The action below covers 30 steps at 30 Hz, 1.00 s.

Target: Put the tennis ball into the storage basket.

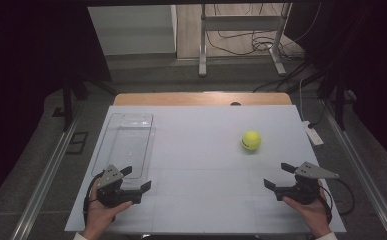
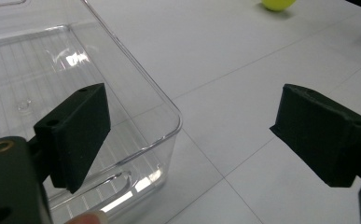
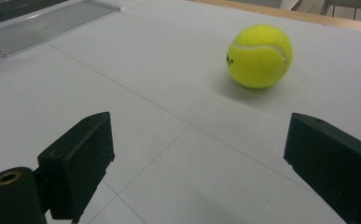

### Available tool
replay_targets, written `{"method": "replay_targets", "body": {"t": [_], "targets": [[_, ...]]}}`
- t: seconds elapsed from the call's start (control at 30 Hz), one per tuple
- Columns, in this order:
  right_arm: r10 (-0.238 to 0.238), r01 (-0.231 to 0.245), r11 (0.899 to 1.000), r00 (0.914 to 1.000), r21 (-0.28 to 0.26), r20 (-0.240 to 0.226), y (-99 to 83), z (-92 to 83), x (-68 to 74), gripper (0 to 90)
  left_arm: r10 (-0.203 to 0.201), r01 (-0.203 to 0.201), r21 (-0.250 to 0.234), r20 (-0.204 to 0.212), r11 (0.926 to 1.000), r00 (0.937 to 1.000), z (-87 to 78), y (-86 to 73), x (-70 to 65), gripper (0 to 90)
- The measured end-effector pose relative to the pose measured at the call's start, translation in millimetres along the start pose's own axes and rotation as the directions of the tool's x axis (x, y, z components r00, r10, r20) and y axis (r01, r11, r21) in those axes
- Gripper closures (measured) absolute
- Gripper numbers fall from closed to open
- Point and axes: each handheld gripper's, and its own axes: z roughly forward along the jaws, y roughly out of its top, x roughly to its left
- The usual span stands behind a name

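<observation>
A yellow tennis ball [image 1: 251,140] rests on the white tabletop, right of centre; it also appears in the right gripper view [image 3: 260,56] and at the top edge of the left gripper view [image 2: 277,4]. A clear plastic tray [image 1: 126,145] lies at the left and holds nothing. My left gripper [image 1: 136,178] sits at the tray's near end, jaws open, one jaw over the tray's corner [image 2: 169,116]. My right gripper [image 1: 280,175] is near the front right, open, with the ball a short way ahead of its jaws.
The white board [image 1: 201,165] covers a wooden table whose far edge [image 1: 201,98] shows behind it. A white remote-like object [image 1: 313,134] lies off the board's right edge. Metal stand legs and cables are on the floor beyond.
</observation>
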Motion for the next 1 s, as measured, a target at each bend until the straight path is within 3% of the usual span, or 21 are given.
{"method": "replay_targets", "body": {"t": [1.0], "targets": [[0.013, -0.013, 1.000, 0.9999, 0.002, -0.001, -0.7, 0.6, 0.9, 9.6, 0.005, -0.005, 0.009, 0.015, 0.9999, 0.9999, 4.3, 4.9, -6.8, 11.5]]}}
